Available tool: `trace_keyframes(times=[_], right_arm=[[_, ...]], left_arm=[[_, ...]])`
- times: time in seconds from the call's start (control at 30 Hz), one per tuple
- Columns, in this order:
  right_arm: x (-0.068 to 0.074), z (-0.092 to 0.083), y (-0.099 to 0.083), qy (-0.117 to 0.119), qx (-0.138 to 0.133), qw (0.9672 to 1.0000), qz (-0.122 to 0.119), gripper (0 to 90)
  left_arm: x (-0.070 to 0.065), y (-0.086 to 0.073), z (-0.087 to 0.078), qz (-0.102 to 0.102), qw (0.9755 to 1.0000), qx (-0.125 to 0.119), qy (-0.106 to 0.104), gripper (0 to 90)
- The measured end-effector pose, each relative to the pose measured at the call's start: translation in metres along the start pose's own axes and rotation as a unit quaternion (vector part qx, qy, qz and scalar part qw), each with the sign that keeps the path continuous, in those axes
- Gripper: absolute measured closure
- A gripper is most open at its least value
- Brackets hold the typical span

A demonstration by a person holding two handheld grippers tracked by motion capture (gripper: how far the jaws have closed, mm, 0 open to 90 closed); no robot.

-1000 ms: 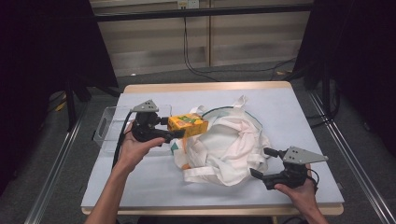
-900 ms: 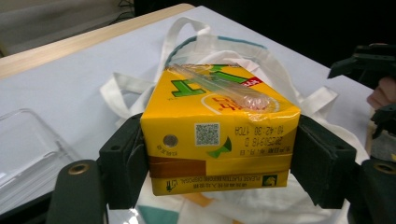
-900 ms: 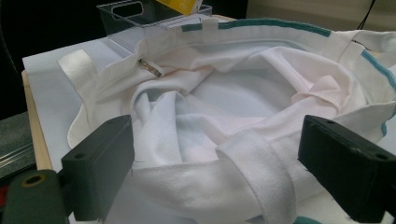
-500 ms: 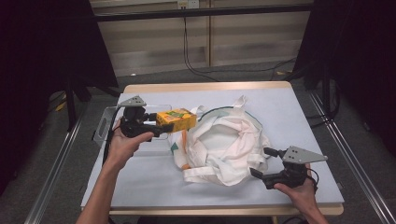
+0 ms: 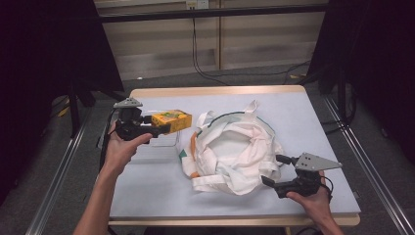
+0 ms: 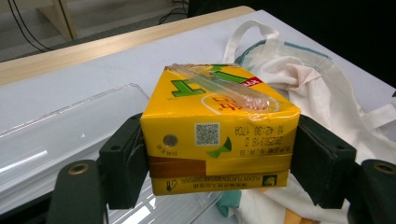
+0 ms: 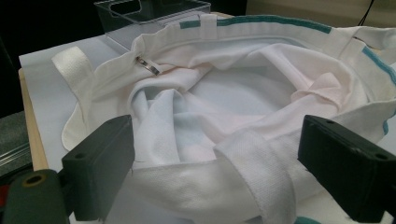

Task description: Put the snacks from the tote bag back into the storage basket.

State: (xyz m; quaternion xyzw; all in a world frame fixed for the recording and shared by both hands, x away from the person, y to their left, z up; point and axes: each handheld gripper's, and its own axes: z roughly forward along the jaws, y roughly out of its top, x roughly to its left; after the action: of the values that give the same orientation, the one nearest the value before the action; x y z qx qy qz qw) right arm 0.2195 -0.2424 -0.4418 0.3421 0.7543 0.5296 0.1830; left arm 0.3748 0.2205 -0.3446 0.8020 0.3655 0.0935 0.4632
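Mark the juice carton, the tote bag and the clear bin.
juice carton [image 6: 219, 140], left gripper view, yellow end face.
tote bag [image 5: 235, 147], high view, white cloth inside.
clear bin [image 7: 154, 11], right gripper view, front wall.

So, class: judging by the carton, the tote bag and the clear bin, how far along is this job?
Done: the yellow carton is out of the tote bag. In hand: the left tool grips it above the clear bin. Left: setting it down; the right tool sits open at the bag's rim.
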Motion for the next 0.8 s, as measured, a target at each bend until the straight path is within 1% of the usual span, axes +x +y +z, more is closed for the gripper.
trace_keyframes(times=[0.1,0.13,0.2,0.23,0.3,0.33,0.4,0.47,0.53,0.6,0.63,0.7,0.8], right_arm=[[0.000,0.000,0.000,0.001,0.001,1.0000,0.000,10.6],[0.000,0.000,0.000,0.001,0.000,1.0000,-0.001,10.6],[0.000,0.000,0.000,0.001,0.000,1.0000,-0.002,10.6],[0.000,0.001,0.000,0.001,0.000,1.0000,-0.002,10.6],[0.000,0.001,0.000,0.002,0.000,1.0000,-0.003,10.6],[0.000,0.001,0.000,0.002,0.000,1.0000,-0.002,10.6],[0.000,0.001,0.000,0.001,0.000,1.0000,0.000,10.6],[-0.001,0.001,0.000,0.002,0.000,1.0000,0.003,10.6],[-0.002,0.002,-0.001,0.001,0.000,1.0000,0.004,10.6],[-0.002,0.003,-0.001,0.005,0.001,1.0000,0.004,10.6],[-0.001,0.003,-0.001,0.005,0.001,1.0000,0.002,10.6],[-0.001,0.004,-0.001,0.009,0.000,1.0000,0.001,10.6],[-0.002,0.003,-0.002,0.008,0.001,1.0000,0.002,10.6]], left_arm=[[0.001,0.001,-0.003,-0.003,1.0000,0.002,0.003,27.5],[0.002,0.001,-0.004,0.000,1.0000,0.005,0.006,27.6],[0.003,0.003,-0.005,-0.005,0.9999,0.008,0.007,27.6],[0.003,0.003,-0.006,-0.004,0.9999,0.011,0.010,27.5],[0.005,0.004,-0.008,-0.010,0.9998,0.009,0.015,27.6],[0.006,0.005,-0.008,-0.017,0.9997,0.009,0.019,27.5],[0.009,0.005,-0.010,-0.020,0.9994,0.013,0.024,27.5],[0.011,0.006,-0.011,-0.022,0.9991,0.019,0.032,27.5],[0.014,0.008,-0.013,-0.025,0.9991,0.020,0.029,27.5],[0.014,0.011,-0.014,-0.028,0.9987,0.021,0.036,27.5],[0.015,0.012,-0.015,-0.027,0.9987,0.024,0.035,27.5],[0.016,0.013,-0.016,-0.027,0.9983,0.027,0.044,27.5],[0.021,0.013,-0.015,-0.043,0.9976,0.032,0.043,27.5]])
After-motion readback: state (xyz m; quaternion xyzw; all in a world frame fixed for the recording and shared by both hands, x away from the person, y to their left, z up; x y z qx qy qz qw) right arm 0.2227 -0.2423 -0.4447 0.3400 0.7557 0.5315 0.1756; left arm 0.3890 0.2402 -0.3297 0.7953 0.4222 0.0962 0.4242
